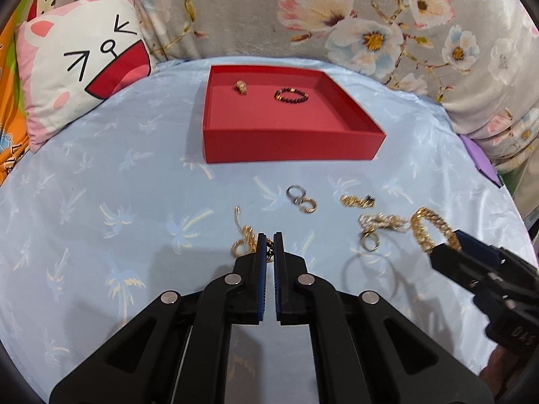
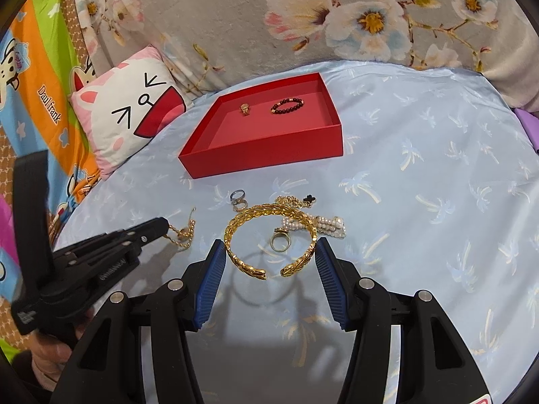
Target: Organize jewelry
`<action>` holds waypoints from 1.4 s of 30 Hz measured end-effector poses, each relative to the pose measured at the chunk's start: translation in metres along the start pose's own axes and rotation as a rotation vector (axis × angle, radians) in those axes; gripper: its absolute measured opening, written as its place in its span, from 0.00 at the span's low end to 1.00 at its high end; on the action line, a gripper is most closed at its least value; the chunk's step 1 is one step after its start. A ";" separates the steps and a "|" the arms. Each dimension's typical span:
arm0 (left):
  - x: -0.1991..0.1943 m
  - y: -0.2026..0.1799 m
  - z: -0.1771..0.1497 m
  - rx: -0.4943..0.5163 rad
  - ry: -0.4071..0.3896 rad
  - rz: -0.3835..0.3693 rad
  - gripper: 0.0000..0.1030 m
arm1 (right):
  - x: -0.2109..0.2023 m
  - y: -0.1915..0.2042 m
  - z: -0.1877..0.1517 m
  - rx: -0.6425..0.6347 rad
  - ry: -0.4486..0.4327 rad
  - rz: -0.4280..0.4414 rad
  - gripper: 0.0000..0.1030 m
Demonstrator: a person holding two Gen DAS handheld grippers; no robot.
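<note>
Your left claw [image 1: 269, 239] is clamped on the gold chain [image 2: 183, 232], right claw [image 2: 271, 252] grips the gold cuff [image 2: 269, 213] w/ both pads, red tray [image 1: 289, 141] nr the bed's far edge.

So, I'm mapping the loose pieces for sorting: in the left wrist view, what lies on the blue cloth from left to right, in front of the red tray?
Thin gold chain → silver ring → gold ring → small gold chain with a dark charm → pearl bracelet → gold cuff bangle.

Home bedroom, cartoon pillow [image 1: 81, 67], floral blanket [image 1: 337, 17], bedsheet [image 1: 101, 202]
</note>
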State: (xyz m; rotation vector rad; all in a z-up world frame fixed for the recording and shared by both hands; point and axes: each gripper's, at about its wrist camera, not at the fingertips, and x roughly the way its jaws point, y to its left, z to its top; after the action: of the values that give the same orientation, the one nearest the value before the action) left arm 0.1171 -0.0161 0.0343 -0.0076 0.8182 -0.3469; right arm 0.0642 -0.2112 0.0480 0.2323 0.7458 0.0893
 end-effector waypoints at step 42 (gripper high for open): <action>0.041 0.022 0.205 -0.002 -0.175 -0.067 0.03 | 0.105 0.003 0.179 -0.098 -0.041 0.063 0.52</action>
State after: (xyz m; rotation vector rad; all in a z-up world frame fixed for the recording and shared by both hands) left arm 0.2965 -0.0340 0.1427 -0.0661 0.6457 -0.4030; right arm 0.2631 -0.2232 0.1064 0.1639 0.6914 0.1793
